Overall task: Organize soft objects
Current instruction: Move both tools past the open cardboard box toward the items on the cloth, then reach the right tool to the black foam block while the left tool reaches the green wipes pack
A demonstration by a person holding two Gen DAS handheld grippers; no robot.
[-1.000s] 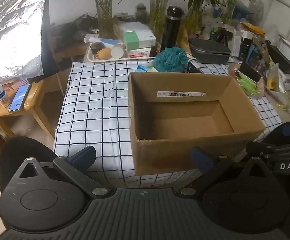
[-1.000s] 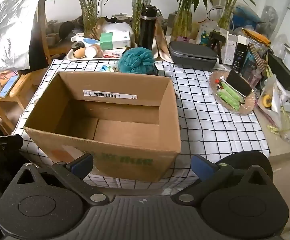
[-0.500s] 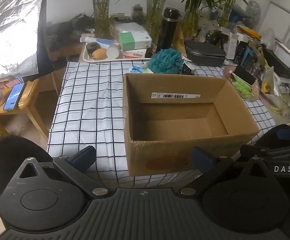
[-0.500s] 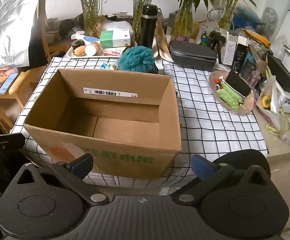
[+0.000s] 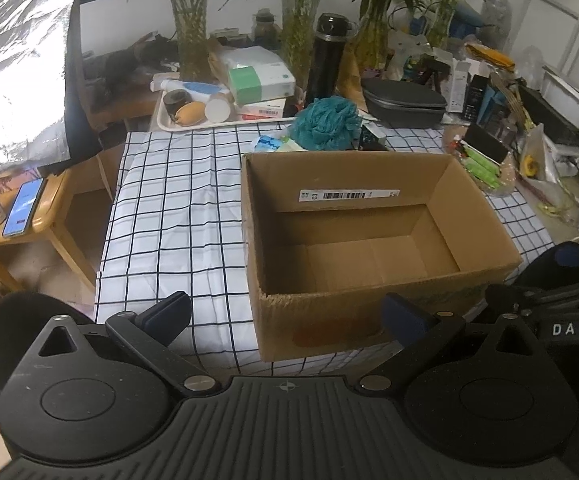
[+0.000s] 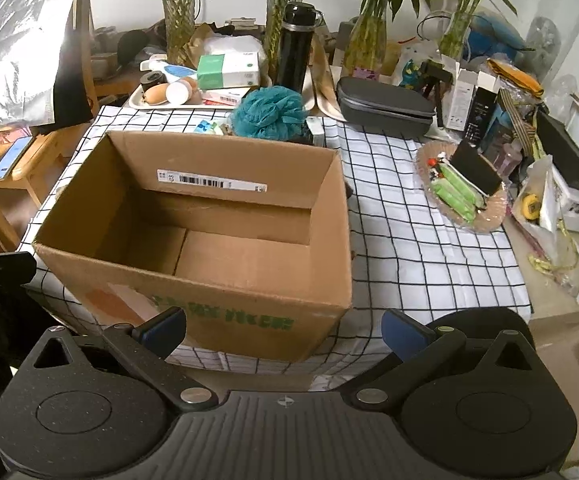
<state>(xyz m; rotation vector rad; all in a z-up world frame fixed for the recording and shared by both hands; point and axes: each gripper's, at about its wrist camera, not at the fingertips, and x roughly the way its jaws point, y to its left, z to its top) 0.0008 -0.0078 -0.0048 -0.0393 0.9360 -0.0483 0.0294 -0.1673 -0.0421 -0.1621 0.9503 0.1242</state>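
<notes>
An open cardboard box (image 5: 369, 320) (image 6: 225, 312) stands on the checked tablecloth, with nothing showing inside. Behind its far wall lies a teal mesh bath sponge (image 5: 325, 120) (image 6: 271, 112), with a small blue-and-white packet (image 5: 267, 144) (image 6: 206, 126) to its left. My left gripper (image 5: 287, 316) hangs open before the box's near wall, nothing between its fingers. My right gripper (image 6: 283, 326) is also open and holds nothing, in front of the box's near right corner. The right gripper's body (image 5: 561, 312) shows at the left wrist view's right edge.
A white tray (image 6: 145, 103) with jars and eggs, a green tissue box (image 6: 227, 70), a black flask (image 6: 295, 46), glass vases and a dark case (image 6: 385, 106) crowd the table's far side. A plate of green packets (image 6: 463, 194) sits right. A wooden side table (image 5: 29, 224) with a phone stands left.
Both views have risen and drawn back slightly, so the box sits a little lower and further in frame. Nothing was grasped and both grippers stayed open.
</notes>
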